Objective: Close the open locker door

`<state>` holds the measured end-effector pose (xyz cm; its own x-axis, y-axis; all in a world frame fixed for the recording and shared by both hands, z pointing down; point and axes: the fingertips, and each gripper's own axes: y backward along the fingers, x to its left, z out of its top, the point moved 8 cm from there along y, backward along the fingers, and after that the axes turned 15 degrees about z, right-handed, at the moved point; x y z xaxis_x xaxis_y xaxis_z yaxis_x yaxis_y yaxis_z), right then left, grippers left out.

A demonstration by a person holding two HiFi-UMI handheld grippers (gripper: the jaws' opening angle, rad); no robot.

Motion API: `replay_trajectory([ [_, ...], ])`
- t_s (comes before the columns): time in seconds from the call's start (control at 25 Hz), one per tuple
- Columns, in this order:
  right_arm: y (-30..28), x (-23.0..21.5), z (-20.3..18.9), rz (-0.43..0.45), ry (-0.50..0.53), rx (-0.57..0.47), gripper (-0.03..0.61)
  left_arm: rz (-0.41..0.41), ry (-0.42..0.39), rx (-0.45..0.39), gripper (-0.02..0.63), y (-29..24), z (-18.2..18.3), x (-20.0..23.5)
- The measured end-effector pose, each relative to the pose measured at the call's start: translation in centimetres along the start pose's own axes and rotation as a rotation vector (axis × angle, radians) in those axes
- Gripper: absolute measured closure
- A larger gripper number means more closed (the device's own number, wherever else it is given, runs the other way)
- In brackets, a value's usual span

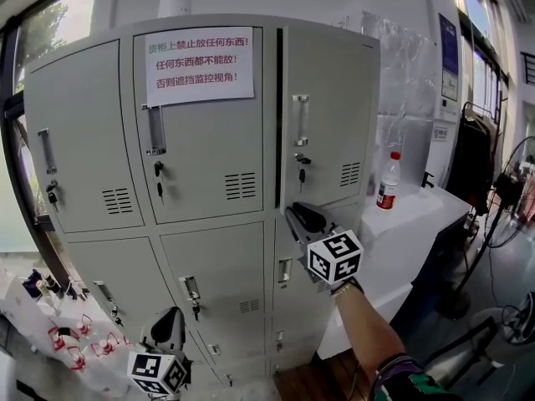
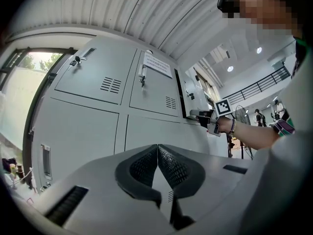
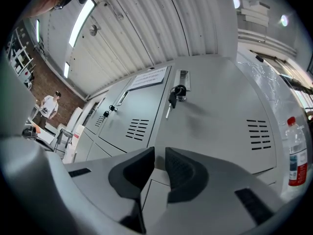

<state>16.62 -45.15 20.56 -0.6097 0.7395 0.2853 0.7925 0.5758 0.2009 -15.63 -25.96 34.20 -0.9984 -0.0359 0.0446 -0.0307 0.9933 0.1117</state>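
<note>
The grey locker bank fills the head view. Its upper right door [image 1: 328,115] stands slightly ajar, with a dark gap [image 1: 278,115] along its left edge. My right gripper [image 1: 292,213] is at that door's lower left corner, close to its face; whether it touches I cannot tell. In the right gripper view the door [image 3: 215,116] with its handle and key [image 3: 177,93] lies just ahead, and the right gripper [image 3: 160,152] shows a narrow gap with nothing in it. My left gripper [image 1: 170,316] hangs low before the bottom lockers; in its own view the left gripper [image 2: 157,148] has its pads together.
A paper notice [image 1: 199,65] is taped to the middle upper door. A water bottle [image 1: 387,182] stands on a white counter [image 1: 422,215] right of the lockers. A fan [image 1: 512,195] stands farther right. Plastic clutter [image 1: 71,341] lies at lower left.
</note>
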Motion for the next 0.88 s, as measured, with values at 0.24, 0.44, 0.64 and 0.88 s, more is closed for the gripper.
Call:
replay_trajectory([
  [0.24,-1.4,-0.7,-0.8,0.000,-0.012,0.001,0.539,0.028,0.001,0.003,0.591,-0.2,-0.2,0.8],
  [0.44,-2.3,-1.1,-1.3,-0.008,-0.018,0.000,0.554,0.044,-0.004,0.009,0.591,-0.2,-0.3,1.5],
  [0.64,-2.9,-1.4,-1.5,-0.017,-0.028,-0.005,0.557,0.052,-0.006,0.011,0.591,-0.2,-0.2,2.1],
  [0.88,-3.3,-1.6,-2.0,-0.040,-0.050,-0.010,0.560,0.053,-0.008,0.013,0.591,-0.2,-0.1,2.6],
])
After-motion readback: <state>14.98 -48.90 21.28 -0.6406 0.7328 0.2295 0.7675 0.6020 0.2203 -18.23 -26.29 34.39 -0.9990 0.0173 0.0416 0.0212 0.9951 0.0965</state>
